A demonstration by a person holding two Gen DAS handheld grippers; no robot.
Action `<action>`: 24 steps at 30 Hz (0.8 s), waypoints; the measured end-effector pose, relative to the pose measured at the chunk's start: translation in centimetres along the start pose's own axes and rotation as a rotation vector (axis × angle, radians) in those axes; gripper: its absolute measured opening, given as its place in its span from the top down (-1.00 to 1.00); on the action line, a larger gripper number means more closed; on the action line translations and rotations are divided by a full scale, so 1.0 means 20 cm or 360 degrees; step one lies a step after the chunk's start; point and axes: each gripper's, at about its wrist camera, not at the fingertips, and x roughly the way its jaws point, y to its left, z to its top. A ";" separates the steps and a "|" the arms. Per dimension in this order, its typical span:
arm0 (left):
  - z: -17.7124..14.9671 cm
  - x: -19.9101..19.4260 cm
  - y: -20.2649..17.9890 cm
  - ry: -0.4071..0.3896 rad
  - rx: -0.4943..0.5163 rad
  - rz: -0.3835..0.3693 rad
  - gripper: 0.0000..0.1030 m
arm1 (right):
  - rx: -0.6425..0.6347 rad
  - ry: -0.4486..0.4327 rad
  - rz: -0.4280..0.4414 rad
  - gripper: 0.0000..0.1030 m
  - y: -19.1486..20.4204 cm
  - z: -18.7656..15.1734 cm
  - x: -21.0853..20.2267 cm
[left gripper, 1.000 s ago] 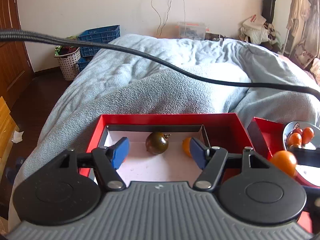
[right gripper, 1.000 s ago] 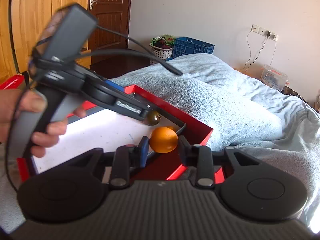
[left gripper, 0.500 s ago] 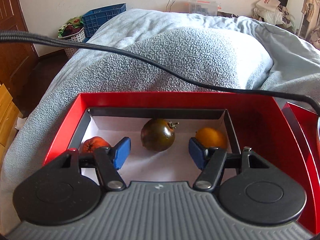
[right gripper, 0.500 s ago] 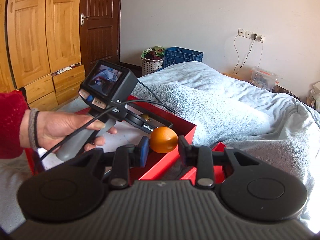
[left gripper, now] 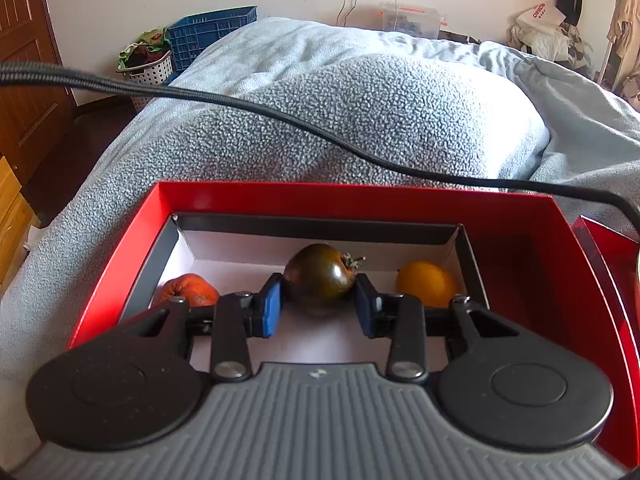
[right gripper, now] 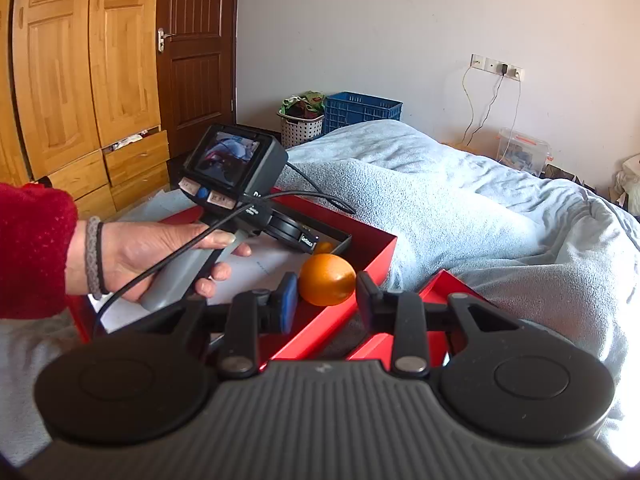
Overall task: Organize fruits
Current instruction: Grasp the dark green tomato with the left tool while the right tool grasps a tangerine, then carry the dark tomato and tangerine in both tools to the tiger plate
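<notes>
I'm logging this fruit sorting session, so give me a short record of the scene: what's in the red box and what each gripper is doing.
container: red box on the grey blanket
fruit in box: dark tomato centre, wrinkled orange fruit left, orange right
left gripper: fingers against the dark tomato's sides
right gripper: holds another orange, above the box's edge

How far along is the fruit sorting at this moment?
Done: three fruits lie in the red cardboard box: a wrinkled orange-red fruit, a dark green-brown tomato and a round orange fruit.
In hand: the left gripper brackets the tomato; the right gripper holds another orange fruit.
Left: placing that one.
</notes>
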 end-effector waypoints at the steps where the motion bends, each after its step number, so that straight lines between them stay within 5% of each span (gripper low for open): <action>1: 0.00 -0.01 0.01 0.0009 -0.0005 -0.0003 0.17 | -0.0001 0.0001 -0.0004 0.32 0.00 0.00 -0.01; 16: -0.06 -0.63 0.09 -0.0199 0.0065 -0.0062 0.17 | 0.0061 -0.0080 -0.0018 0.32 -0.01 -0.07 -0.21; 24: -0.21 -0.94 0.09 -0.0287 0.0099 0.0040 0.17 | 0.0062 -0.0149 -0.0023 0.32 0.07 -0.06 -0.35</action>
